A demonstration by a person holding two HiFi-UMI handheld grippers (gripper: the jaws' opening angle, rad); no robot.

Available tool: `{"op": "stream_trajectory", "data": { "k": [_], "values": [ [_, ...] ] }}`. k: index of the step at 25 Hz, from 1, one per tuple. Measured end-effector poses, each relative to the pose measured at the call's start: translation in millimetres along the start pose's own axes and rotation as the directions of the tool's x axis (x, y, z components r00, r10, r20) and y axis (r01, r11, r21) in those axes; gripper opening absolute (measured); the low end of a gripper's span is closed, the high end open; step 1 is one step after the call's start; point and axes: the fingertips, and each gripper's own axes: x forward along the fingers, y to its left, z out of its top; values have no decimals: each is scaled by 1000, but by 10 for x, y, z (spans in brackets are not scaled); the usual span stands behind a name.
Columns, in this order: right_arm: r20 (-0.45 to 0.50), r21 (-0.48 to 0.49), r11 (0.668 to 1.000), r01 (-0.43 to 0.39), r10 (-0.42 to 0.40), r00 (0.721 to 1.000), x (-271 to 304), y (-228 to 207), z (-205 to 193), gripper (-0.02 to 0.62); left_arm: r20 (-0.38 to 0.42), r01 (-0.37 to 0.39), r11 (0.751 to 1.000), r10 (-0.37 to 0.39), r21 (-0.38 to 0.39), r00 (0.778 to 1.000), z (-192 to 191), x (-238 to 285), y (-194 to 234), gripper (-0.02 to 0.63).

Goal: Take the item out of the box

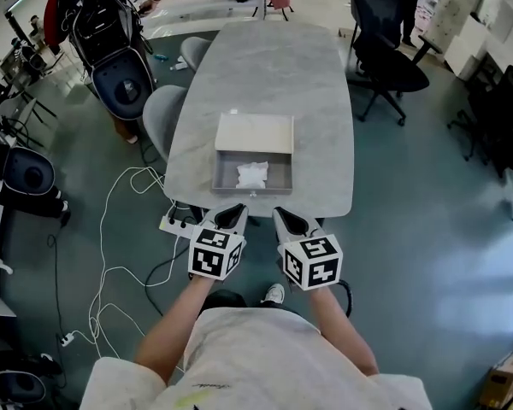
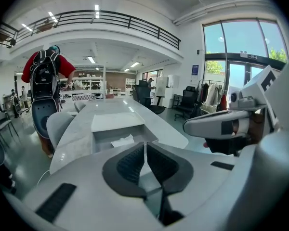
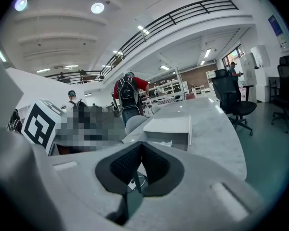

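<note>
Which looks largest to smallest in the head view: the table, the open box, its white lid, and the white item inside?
1. The table, by far.
2. The open box and the white lid look about alike, so I won't rank them.
3. The white item, smallest.

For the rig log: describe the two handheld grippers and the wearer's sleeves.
Left gripper and right gripper: light grey moulded shells, black ribbed jaws, each topped by a white cube with black square markers. The person wears a pale short-sleeved T-shirt.

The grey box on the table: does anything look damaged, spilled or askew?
Nothing stands out. The open grey rectangular box sits flat on the pale grey oval table, with the crumpled white item lying inside it.
</note>
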Motion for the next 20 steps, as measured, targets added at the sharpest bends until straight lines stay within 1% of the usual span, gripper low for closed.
{"op": "stream_trajectory", "data": {
  "k": [2, 5, 7, 11, 13, 16, 20],
  "values": [
    [-8, 3, 1000, -4, 4, 1000, 34, -46, 7, 5, -32, 20, 999, -19, 32, 999, 3, 85, 14, 23],
    [-19, 11, 1000, 0, 0, 1000, 94, -118, -9, 5, -90, 50, 992, -40, 114, 995, -5, 233, 65, 23],
    [-26, 15, 1000, 8, -8, 1000, 142, -157, -30, 5, -112, 62, 985, -44, 161, 993, 3, 330, 138, 23],
    [-42, 17, 999, 31, -31, 999, 256, -229, -25, 5, -151, 101, 972, -69, 214, 986, 37, 537, 288, 25],
    [-48, 23, 999, 48, -47, 998, 316, -261, 0, 5, -183, 139, 960, -95, 243, 978, 30, 645, 329, 25],
    [-47, 25, 997, 74, -72, 996, 418, -318, 80, 5, -244, 212, 935, -143, 283, 959, 4, 805, 353, 25],
    [-48, 34, 994, 104, -103, 994, 580, -409, 165, 5, -271, 264, 903, -175, 339, 946, 22, 1030, 435, 25]
  ]
}}
